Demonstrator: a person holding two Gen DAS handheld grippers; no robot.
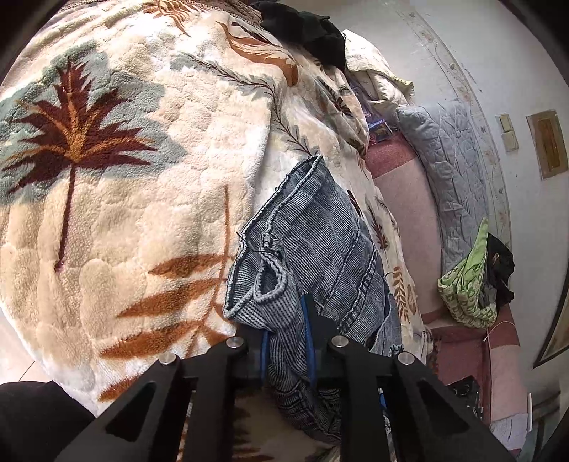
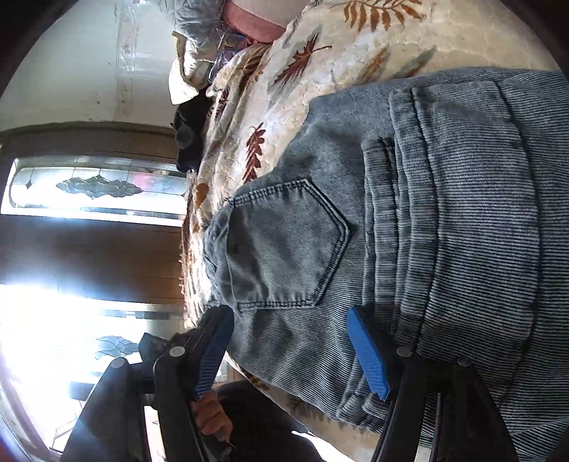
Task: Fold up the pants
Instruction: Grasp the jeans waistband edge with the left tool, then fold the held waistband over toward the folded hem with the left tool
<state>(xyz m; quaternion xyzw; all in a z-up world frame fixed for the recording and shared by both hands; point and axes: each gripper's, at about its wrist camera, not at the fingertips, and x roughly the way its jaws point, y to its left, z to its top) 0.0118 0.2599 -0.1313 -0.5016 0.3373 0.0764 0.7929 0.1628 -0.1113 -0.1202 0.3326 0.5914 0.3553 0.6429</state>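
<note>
Washed-blue jeans (image 1: 313, 248) lie on a cream blanket with leaf prints (image 1: 142, 177). In the left wrist view my left gripper (image 1: 288, 341) is shut on a bunched fold of the jeans, with the leg hems hanging forward past the fingers. In the right wrist view the jeans (image 2: 444, 213) lie folded, with a back pocket (image 2: 284, 245) showing. My right gripper (image 2: 291, 341) is open, its blue pads (image 2: 370, 355) spread to either side of the denim near the pocket and holding nothing.
A grey quilted pillow (image 1: 451, 160) and a green patterned bag (image 1: 469, 284) lie on a pink sheet to the right. Dark clothing (image 1: 306, 28) sits at the blanket's far end. A door with leaded glass (image 2: 96, 184) stands to the left.
</note>
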